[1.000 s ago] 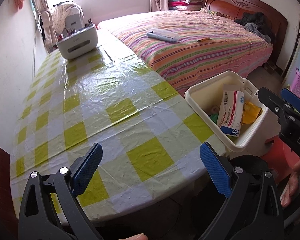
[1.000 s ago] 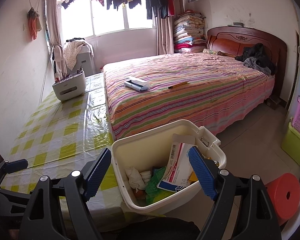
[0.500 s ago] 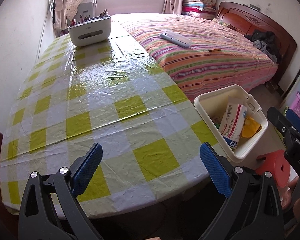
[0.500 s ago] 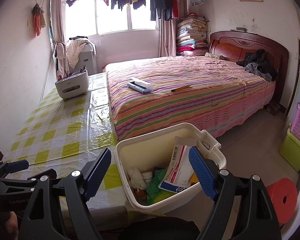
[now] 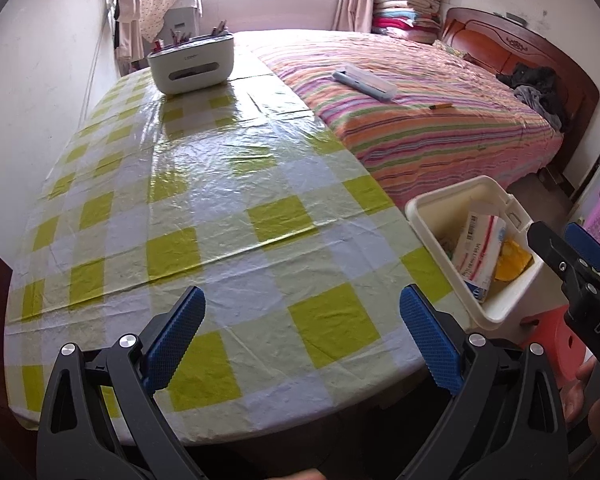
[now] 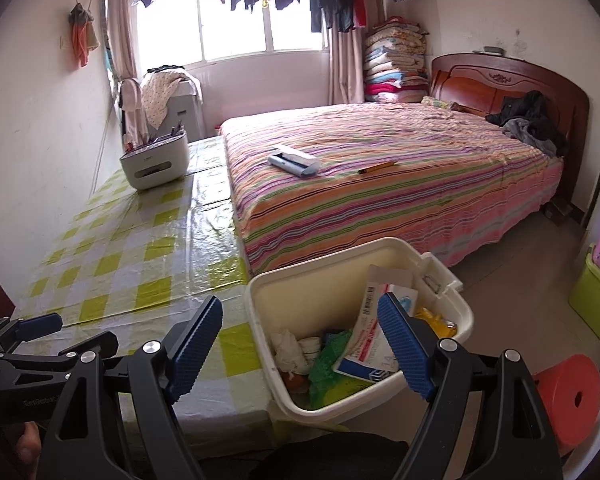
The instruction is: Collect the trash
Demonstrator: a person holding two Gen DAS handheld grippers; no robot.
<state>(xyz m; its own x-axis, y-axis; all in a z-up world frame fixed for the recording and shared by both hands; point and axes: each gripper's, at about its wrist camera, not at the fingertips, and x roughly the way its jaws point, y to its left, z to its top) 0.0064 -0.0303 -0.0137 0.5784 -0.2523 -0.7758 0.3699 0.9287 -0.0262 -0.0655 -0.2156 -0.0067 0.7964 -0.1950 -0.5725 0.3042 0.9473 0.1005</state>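
Our left gripper (image 5: 302, 340) and right gripper (image 6: 300, 346) both gape wide and hold nothing. Since a second ago the left one has slid across the table (image 5: 204, 184), showing more bare checked cloth, so little seems left to collect there. One trash bin (image 6: 296, 280) sits just right of the table's near edge, holding one carton (image 6: 366, 340), green wrapper and tissue. One caddy (image 5: 192, 62) stands far left.

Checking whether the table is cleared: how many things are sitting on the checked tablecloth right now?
1. A white organizer box with pens sticks up at the far end of the table, near the window. The near edge is partly hidden behind the left gripper, so something small could be missed.
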